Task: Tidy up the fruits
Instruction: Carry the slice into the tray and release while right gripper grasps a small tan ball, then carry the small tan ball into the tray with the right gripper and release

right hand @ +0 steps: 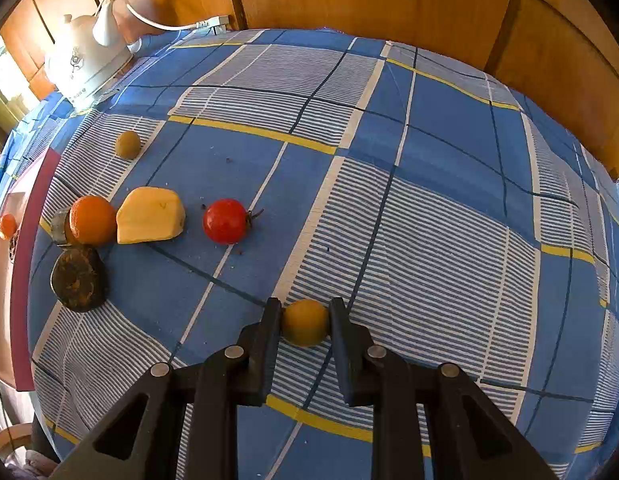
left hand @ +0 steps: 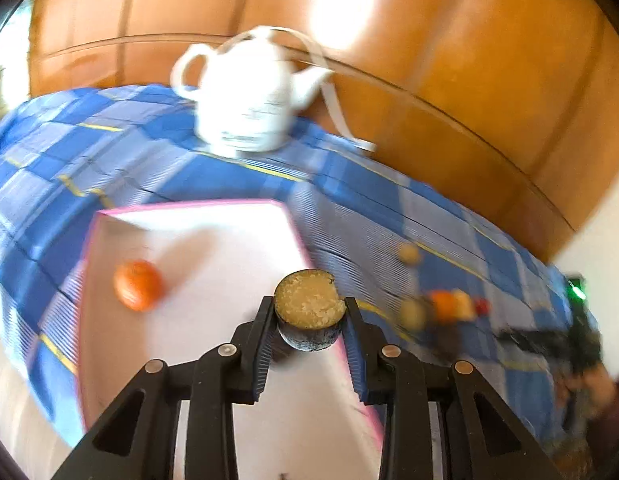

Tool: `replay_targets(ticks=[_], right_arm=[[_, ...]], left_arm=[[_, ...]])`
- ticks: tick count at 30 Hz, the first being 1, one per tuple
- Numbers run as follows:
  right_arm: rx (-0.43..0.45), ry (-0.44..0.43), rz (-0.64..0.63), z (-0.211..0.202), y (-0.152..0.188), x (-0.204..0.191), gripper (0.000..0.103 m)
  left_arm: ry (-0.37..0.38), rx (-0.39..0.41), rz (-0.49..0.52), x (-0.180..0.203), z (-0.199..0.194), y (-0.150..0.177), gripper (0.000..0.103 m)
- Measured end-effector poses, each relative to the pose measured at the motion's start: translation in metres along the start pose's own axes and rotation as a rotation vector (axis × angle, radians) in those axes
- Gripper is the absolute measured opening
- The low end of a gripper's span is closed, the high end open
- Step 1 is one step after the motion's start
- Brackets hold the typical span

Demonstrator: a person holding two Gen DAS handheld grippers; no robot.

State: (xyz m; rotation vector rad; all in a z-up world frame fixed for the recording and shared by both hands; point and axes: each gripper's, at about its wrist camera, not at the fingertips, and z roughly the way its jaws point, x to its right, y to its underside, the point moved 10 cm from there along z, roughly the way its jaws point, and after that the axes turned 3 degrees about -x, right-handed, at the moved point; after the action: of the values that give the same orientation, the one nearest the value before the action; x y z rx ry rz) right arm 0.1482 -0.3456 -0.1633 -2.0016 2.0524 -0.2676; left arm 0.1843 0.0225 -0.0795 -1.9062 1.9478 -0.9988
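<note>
Black left gripper [left hand: 309,314] clamps a dark-skinned fruit slice [left hand: 309,316], pale flesh up, over the pink-edged tray [left hand: 213,224]; an orange [left hand: 137,285] lies left of it. Right gripper [right hand: 305,322] pinches a small yellow fruit [right hand: 305,322]; tomato [right hand: 225,221] beyond-left

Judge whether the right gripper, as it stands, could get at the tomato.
Probably not yet: the right gripper is shut on a small yellow fruit. The cloth between it and the tomato lies bare, so the path itself looks free.
</note>
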Motion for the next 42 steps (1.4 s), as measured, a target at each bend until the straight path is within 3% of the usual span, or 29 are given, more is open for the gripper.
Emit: replay_targets(ticks=[7, 11, 18, 22, 42], right_arm=[[0.003, 0.026, -0.025, 0.002, 0.001, -0.003, 0.024], [0.006, 0.031, -0.031, 0.002, 0.001, -0.003, 0.024], [0.006, 0.035, -0.036, 0.001, 0.001, -0.001, 0.024], [0.006, 0.040, -0.040, 0.002, 0.000, -0.004, 0.024], [0.022, 0.073, -0.066, -0.007, 0.003, -0.006, 0.024]], left_arm=[[-0.118, -0.032, -0.030, -0.045, 0.033, -0.014, 0.033], [-0.144, -0.025, -0.034, -0.054, 0.037, -0.015, 0.043], [-0.204, -0.009, -0.042, -0.052, 0.019, -0.005, 0.055], [-0.226, 0.018, -0.053, -0.047, 0.000, 0.007, 0.055], [-0.222, 0.065, 0.010, -0.021, -0.048, 0.047, 0.070]])
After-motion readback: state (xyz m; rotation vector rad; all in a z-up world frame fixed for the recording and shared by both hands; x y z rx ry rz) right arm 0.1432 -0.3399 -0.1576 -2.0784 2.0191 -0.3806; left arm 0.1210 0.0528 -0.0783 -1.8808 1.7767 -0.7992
